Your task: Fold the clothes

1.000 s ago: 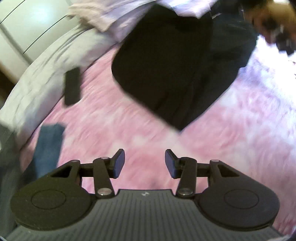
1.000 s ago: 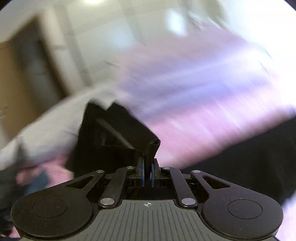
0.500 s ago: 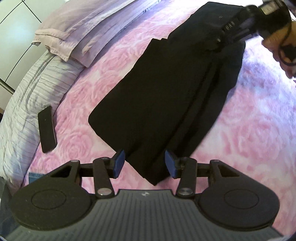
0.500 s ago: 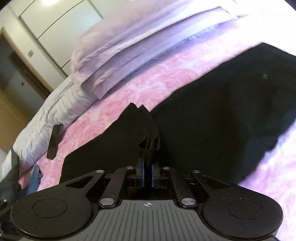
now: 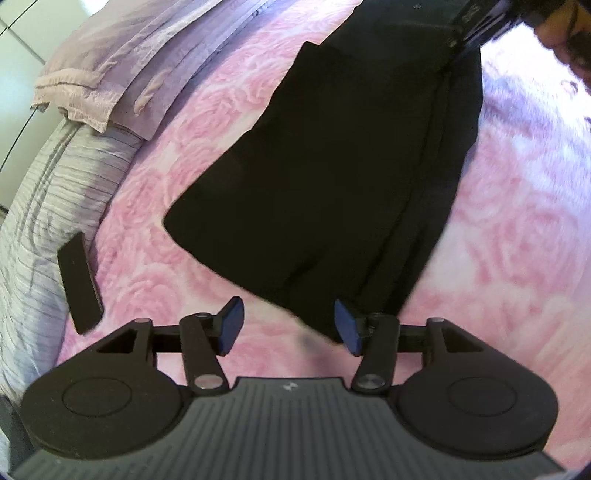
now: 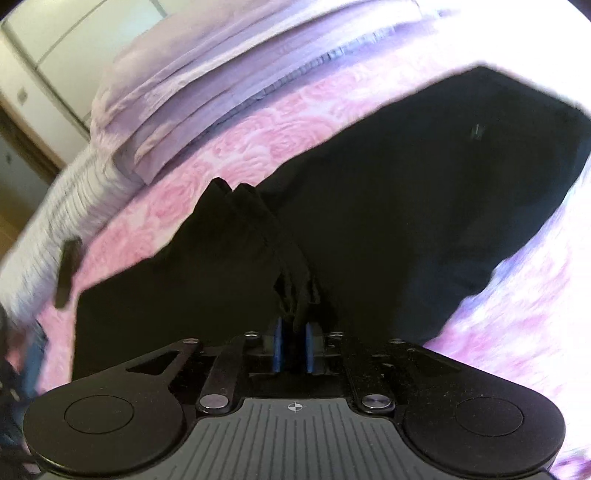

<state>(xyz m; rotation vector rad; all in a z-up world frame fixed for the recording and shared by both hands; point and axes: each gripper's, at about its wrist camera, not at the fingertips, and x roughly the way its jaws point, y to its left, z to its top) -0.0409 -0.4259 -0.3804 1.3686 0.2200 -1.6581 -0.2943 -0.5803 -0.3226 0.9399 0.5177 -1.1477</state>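
Note:
A black garment (image 5: 332, 177) lies spread lengthwise on the pink rose-patterned bedspread (image 5: 517, 236). My left gripper (image 5: 288, 325) is open and empty, just above the bedspread at the garment's near corner. My right gripper (image 6: 293, 345) is shut on a bunched fold of the black garment (image 6: 406, 206) and lifts that fold above the rest. In the left wrist view the right gripper (image 5: 480, 18) sits at the garment's far end, held by a hand.
A black phone (image 5: 79, 277) lies at the bed's left edge on a grey striped quilt (image 5: 40, 206). Lilac pillows (image 5: 122, 62) lie at the head of the bed. White wardrobe doors (image 6: 74, 48) stand beyond.
The garment has been laid out flat from a swinging, blurred state. My left gripper has drawn closer to its near corner. The right gripper stays shut on the fold.

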